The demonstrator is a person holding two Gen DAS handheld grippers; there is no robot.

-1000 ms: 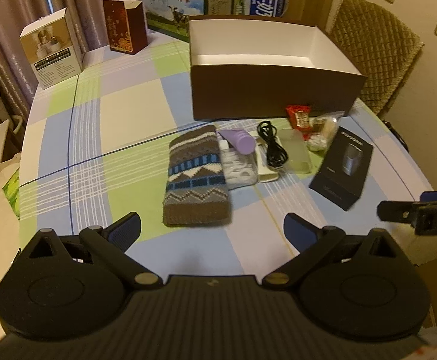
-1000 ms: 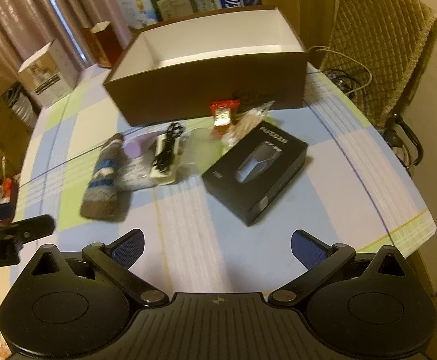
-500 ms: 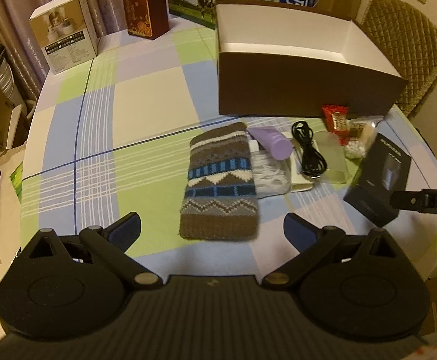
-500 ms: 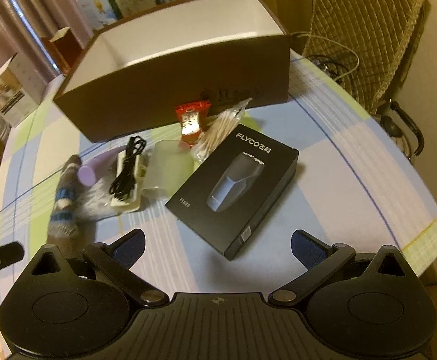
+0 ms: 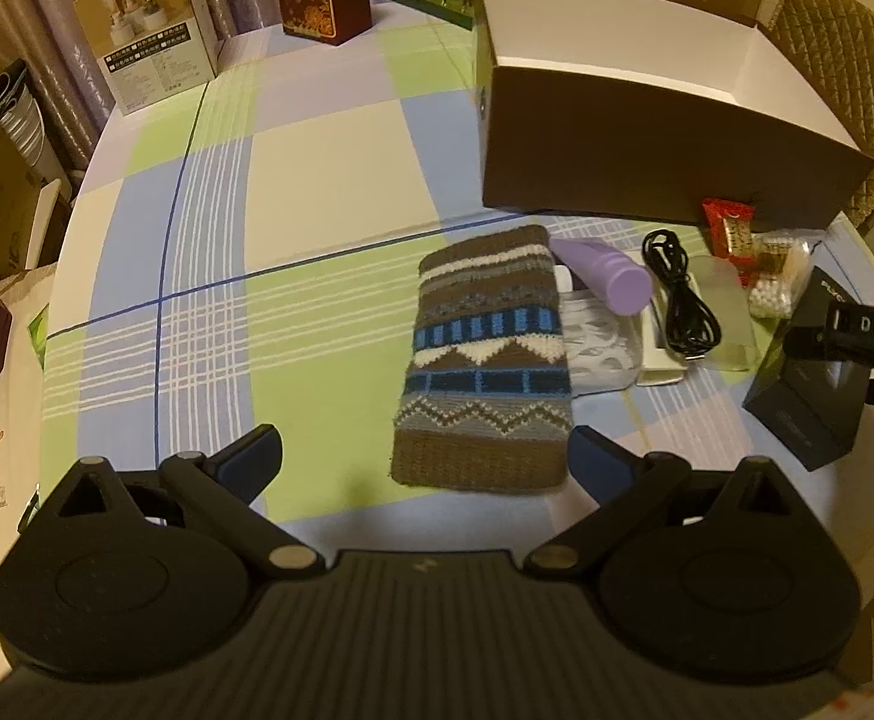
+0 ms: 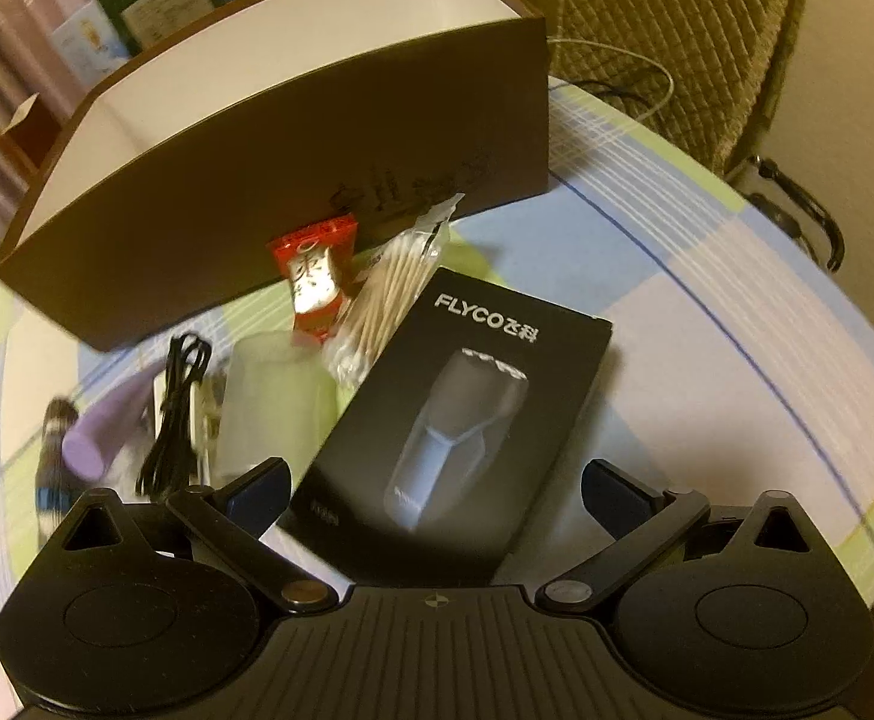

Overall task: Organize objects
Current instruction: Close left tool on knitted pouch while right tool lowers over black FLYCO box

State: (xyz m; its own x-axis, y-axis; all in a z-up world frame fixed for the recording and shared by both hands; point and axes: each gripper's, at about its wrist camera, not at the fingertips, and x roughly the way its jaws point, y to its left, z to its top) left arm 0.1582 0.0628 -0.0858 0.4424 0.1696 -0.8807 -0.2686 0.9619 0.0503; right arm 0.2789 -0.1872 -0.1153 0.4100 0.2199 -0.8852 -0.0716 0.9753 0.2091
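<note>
Grippers held open over a cluttered checked tabletop (image 5: 329, 180), nothing grasped.

Both sets of jaws are spread wide: the left gripper (image 5: 425, 456) is poised above the near end of a knitted pouch (image 5: 488, 354), and the right gripper (image 6: 437, 483) is held over the near end of a black FLYCO shaver box (image 6: 461, 420). A row of small items is seen lying in front of an open brown cardboard box (image 5: 665, 156) with a white inside: a purple tube (image 5: 605, 276) just beside the pouch, a coiled black cable (image 5: 680, 300) on a white item, a frosted plastic cup (image 6: 275, 396) on its side, a red snack packet (image 6: 314, 273) and a bag of cotton swabs (image 6: 392, 294) touching the shaver box. Cartons are stood along the far edge of the tabletop.
</note>
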